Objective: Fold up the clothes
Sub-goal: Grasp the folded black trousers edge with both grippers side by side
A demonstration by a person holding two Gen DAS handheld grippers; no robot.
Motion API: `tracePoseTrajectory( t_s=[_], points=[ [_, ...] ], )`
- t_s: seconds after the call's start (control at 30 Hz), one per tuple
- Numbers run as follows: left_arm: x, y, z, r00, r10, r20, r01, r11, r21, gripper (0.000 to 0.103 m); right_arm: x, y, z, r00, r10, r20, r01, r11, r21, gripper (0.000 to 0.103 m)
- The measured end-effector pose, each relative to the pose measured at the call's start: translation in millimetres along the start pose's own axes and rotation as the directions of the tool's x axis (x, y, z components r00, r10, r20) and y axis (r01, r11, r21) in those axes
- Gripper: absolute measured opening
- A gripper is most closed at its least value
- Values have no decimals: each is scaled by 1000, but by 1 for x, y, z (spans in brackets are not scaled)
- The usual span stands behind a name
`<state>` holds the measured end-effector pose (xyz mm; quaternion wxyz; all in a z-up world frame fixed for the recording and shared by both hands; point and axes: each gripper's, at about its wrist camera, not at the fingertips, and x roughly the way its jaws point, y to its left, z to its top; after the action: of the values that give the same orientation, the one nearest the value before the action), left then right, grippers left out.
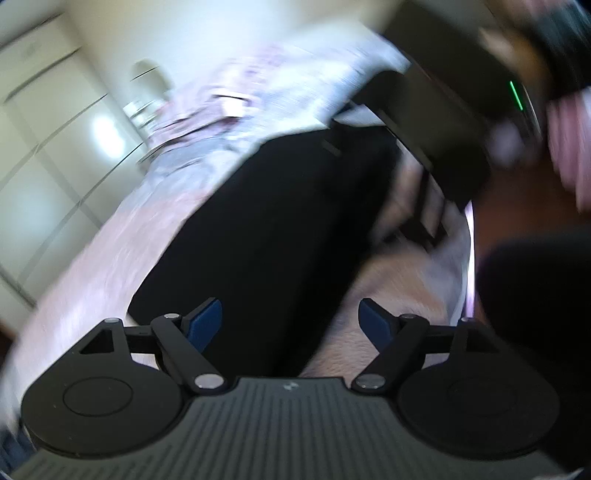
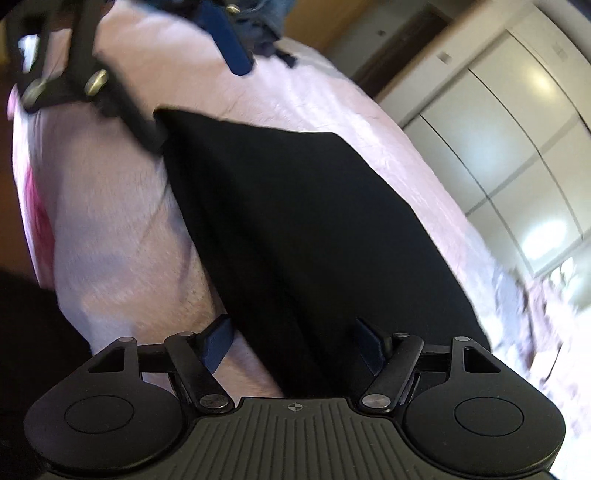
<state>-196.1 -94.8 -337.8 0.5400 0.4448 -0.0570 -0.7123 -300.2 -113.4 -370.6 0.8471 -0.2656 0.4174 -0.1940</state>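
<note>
A black garment [image 1: 266, 221] lies folded into a long flat strip on the pink bedspread [image 1: 110, 266]. My left gripper [image 1: 291, 321] hovers low over one end of it, jaws wide open, blue pads clear of the cloth. In the right wrist view the same black garment [image 2: 314, 229] stretches away from my right gripper [image 2: 295, 343], which is open above its near end with nothing pinched. One blue finger [image 2: 231, 44] of the left gripper shows at the far end. The right gripper's black housing [image 1: 458, 147] with a green light appears blurred at upper right.
White wardrobe doors [image 2: 517, 155] line the wall beside the bed. A heap of denim and dark clothes [image 2: 266, 18] lies at the bed's far end, and patterned bedding [image 1: 229, 107] at the other. Brown floor [image 1: 517, 206] and a person's dark clothing [image 2: 22, 332] border the bed's edge.
</note>
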Motion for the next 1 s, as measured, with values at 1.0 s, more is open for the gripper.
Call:
tracePoseTrajectory(
  t_s=[1.0],
  points=[
    [63,4,53,981,161,-103,-133,962,238,52,2,-27,-3,971,-151,186,142,988,63,42]
  ],
)
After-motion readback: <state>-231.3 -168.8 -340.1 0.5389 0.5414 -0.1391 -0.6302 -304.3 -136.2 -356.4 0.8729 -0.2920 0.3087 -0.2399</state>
